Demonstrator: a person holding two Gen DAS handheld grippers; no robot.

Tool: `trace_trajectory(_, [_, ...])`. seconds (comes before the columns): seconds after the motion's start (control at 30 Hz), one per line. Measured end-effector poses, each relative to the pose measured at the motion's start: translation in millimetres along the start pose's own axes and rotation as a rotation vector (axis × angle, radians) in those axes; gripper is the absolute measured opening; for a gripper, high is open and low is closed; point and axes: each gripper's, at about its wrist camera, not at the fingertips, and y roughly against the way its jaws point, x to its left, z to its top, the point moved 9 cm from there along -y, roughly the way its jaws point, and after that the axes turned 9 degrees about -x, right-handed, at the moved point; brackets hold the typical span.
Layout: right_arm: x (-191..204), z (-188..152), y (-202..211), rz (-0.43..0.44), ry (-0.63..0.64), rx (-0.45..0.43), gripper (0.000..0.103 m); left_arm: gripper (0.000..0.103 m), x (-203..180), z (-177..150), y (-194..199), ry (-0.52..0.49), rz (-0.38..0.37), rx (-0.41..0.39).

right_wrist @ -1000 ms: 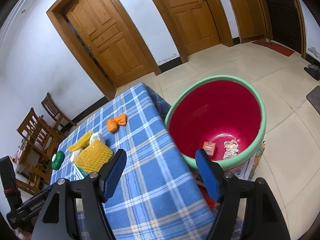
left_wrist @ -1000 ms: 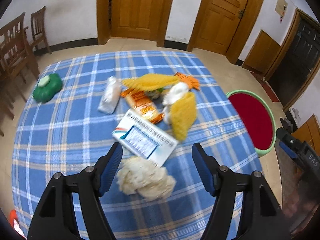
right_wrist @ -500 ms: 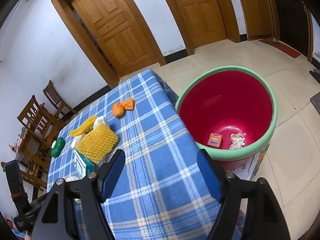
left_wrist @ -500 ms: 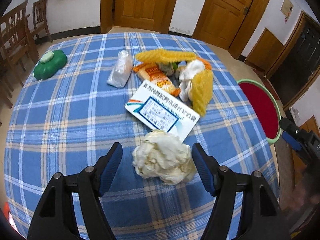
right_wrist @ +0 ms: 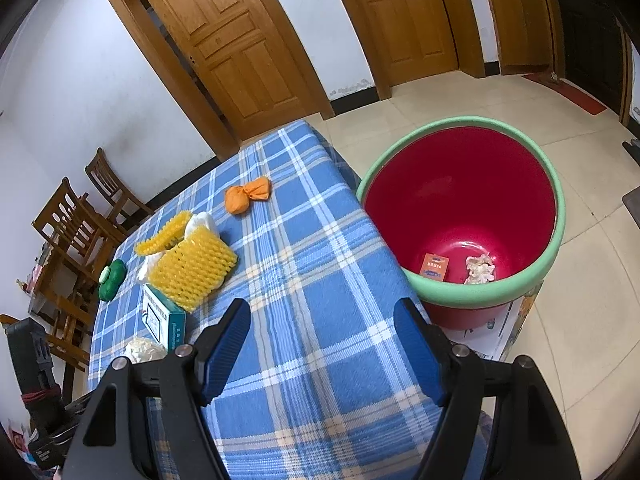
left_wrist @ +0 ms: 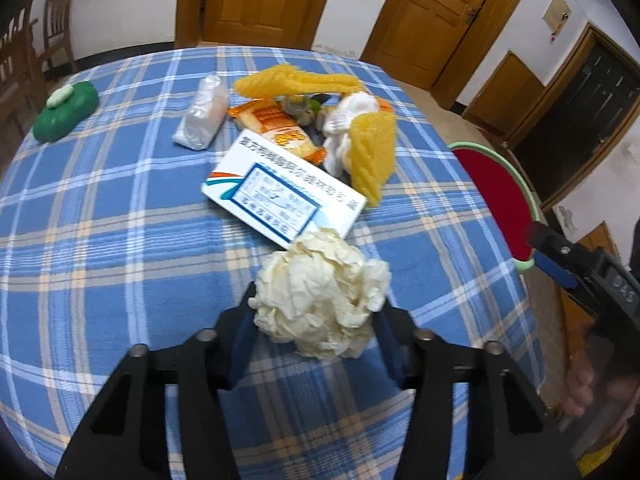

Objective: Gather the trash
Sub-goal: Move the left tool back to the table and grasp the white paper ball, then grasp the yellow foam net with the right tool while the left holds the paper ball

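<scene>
A table (left_wrist: 100,240) covered with a blue plaid cloth carries a cluster of litter. A crumpled cream paper wad (left_wrist: 320,296) lies toward the near edge, touching a white and blue carton (left_wrist: 280,200) behind it. Past the carton sit an orange snack packet (left_wrist: 280,132), two yellow foam nets (left_wrist: 372,156), white tissue (left_wrist: 344,120) and a clear plastic bag (left_wrist: 202,120). A green container (left_wrist: 64,112) rests near the far left edge, and an orange bundle (right_wrist: 246,196) by the far right corner.

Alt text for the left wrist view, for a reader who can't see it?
The left gripper has just been closing around a crumpled paper wad on a blue plaid tablecloth. Beyond lie a white box, yellow foam nets and wrappers.
</scene>
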Motion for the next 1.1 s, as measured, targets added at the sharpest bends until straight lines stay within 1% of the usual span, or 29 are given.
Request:
trace_trajectory(0.1, [3, -4, -3, 0.004, 0.006, 0.011, 0.076, 0.045, -1, 1, 4, 0.002, -0.009, -0.016])
trace_trajectory(0.2, [9, -7, -5, 0.008, 0.024, 0.021, 0.076, 0.044, 4, 4, 10, 0.014, -0.008, -0.037])
trace_trajectory(0.3, [15, -8, -6, 0.009, 0.042, 0.024, 0.076, 0.044, 14, 8, 16, 0.027, 0.012, -0.062])
trace_trajectory(0.43, [28, -9, -11, 0.017, 0.072, 0.031, 0.08, 0.044, 35, 17, 23, 0.05, 0.072, -0.098])
trace_trajectory(0.63, [57, -11, -23, 0.041, 0.137, 0.046, 0.081, 0.044, 72, 31, 33, 0.082, 0.169, -0.151])
trace_trajectory(0.77, [78, -12, -32, 0.058, 0.18, 0.052, 0.081, 0.044, 92, 34, 36, 0.095, 0.215, -0.17])
trace_trajectory(1.1, [133, -19, -60, 0.073, 0.304, 0.051, 0.081, 0.044, 124, 29, 42, 0.17, 0.232, -0.186])
